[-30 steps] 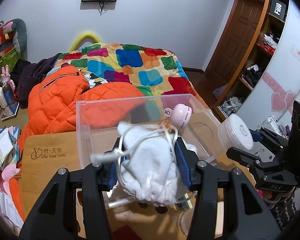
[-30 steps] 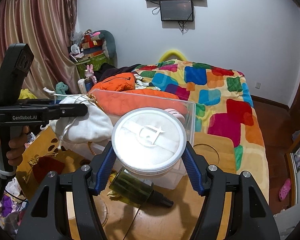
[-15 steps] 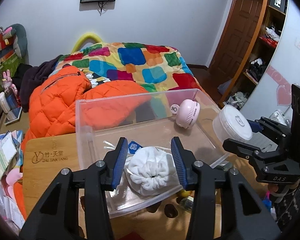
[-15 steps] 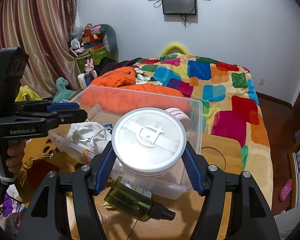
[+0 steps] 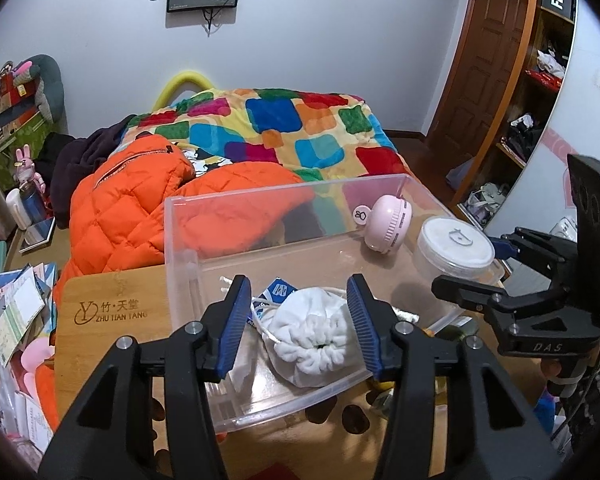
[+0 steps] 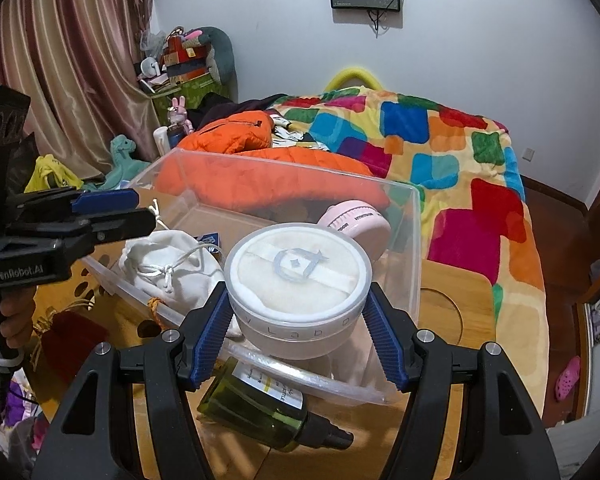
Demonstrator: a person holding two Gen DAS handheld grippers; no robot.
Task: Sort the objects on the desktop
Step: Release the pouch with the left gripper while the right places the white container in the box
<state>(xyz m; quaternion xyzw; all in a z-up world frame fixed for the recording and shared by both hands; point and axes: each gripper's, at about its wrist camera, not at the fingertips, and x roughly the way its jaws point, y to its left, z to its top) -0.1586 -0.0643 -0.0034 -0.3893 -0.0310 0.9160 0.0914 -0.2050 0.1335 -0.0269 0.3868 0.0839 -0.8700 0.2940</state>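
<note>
A: Quick pass. The left gripper [image 5: 302,320]?

B: Jaws opening, parted wider than the white drawstring pouch [image 5: 312,334], which sits between the pads but looks free of them. The pouch rests on the floor of the clear plastic bin [image 5: 260,196], near the front wall. Reads as a drop-off: the pouch is down where it belongs, so the claw lets go.

A: And the right gripper [image 6: 296,326]?

B: Clamped on the round white jar [image 6: 298,280], 1 blue pad on each side of its wall. The jar is upright, lid on top, held over the bin's near right corner, above the rim. Grip low on the sides keeps the lid level and visible.

A: Why there?

B: Probably next into the bin. That corner is bare, away from the pouch and the pink mini fan [image 5: 388,224] at the back right.

A: Anything else in the bin?

B: A small blue-and-white packet [image 5: 278,290] just behind the pouch. 3 items inside, then.

A: Still outside?

B: A green spray bottle [image 6: 260,408] lying on its side on the wooden tabletop [image 5: 112,300], just in front of the bin under the right gripper. A dark red pouch [image 6: 72,332] left of the bin too.

A: Risk?

B: Jar could clip the bin's rim going down; cannot tell its clearance.
</note>
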